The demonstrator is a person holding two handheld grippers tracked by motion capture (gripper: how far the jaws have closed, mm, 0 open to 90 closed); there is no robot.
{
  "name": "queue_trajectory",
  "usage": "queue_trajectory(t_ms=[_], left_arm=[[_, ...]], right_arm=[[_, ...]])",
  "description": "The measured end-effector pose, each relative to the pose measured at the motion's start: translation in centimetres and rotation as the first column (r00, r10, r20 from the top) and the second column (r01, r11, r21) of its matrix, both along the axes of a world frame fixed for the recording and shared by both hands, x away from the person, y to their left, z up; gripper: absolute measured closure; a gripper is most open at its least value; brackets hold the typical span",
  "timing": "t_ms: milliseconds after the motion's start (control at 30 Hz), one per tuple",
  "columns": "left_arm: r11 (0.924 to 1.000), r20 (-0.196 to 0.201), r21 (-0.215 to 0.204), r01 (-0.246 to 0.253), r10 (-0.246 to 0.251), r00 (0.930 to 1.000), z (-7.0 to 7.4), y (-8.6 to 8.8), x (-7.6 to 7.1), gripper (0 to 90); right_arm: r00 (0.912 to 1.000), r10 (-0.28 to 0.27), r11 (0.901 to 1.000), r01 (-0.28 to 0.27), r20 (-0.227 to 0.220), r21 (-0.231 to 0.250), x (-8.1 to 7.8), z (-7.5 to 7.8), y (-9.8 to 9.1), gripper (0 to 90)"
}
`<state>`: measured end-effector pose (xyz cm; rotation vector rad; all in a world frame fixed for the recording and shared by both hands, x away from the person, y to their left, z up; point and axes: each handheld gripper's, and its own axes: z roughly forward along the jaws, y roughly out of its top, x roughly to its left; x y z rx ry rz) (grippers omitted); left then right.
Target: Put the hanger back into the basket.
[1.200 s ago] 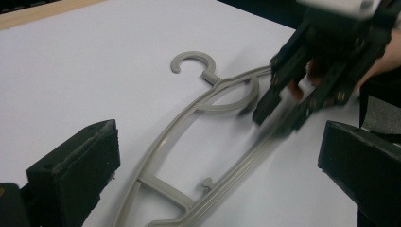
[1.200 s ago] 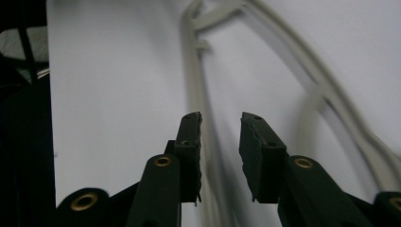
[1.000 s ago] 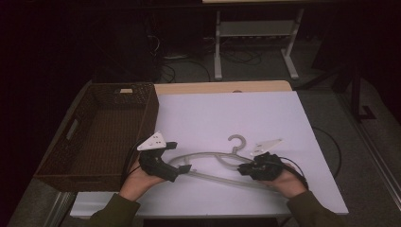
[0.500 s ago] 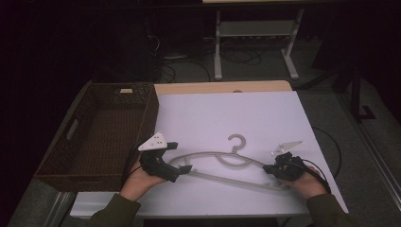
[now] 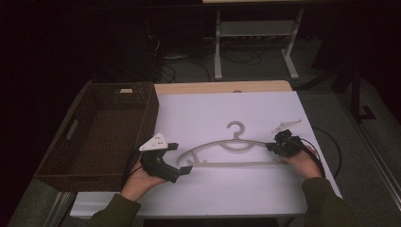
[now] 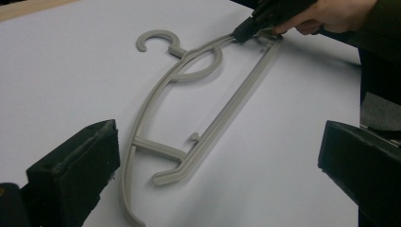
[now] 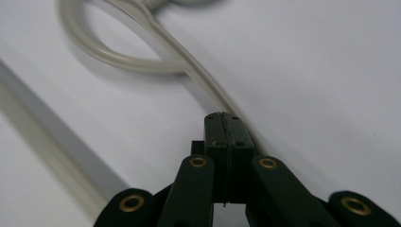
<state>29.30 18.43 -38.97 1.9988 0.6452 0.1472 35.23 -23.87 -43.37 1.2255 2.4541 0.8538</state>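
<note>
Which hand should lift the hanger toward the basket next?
Probably the right. The right gripper is shut at the upper arm of the hanger, at its far end. The left gripper, though nearer the basket, stands open around the near end, gripping nothing.

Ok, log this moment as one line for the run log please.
left tool: open, by hanger's left end | right tool: shut on hanger arm | hanger: flat on white table | basket: left

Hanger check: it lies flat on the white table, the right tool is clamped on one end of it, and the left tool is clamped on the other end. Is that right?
Not quite. The left tool is open: the left gripper view shows its jaws standing wide apart with the near end of the hanger lying untouched between them. The rest holds: the hanger lies flat on the white table, and the right tool is clamped on its far end.
</note>
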Motion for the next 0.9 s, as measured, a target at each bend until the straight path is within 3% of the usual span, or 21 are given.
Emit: queue_trajectory(t_ms=[67, 167, 300, 500, 900], left_arm=[[1.0000, 0.000, 0.000, -0.002, 0.002, 1.0000, 0.0, 0.0, 0.0, 0.0], [1.0000, 0.000, 0.005, -0.002, 0.002, 1.0000, 0.0, -0.1, 0.0, 0.0], [1.0000, 0.000, 0.007, -0.003, 0.003, 1.0000, 0.0, -0.1, 0.0, 0.0], [1.0000, 0.000, 0.006, -0.004, 0.004, 1.0000, -0.1, 0.0, 0.1, 0.0], [0.9999, -0.002, 0.010, -0.006, 0.006, 1.0000, -0.2, -0.2, 0.1, 0.0]], right_arm=[[0.9996, 0.021, 0.9987, -0.022, 0.021, 0.046, -0.8, 0.8, 0.4, 89.5], [0.9962, 0.083, 0.9884, -0.085, 0.026, 0.126, -2.4, 1.4, 1.8, 89.5], [0.9887, 0.148, 0.9749, -0.150, 0.021, 0.165, -4.1, 1.5, 3.8, 89.6], [0.9806, 0.196, 0.9742, -0.196, 0.010, 0.113, -4.4, 0.9, 5.3, 89.6], [0.9820, 0.189, 0.9803, -0.187, -0.015, 0.062, -4.3, 0.1, 5.3, 89.7]])
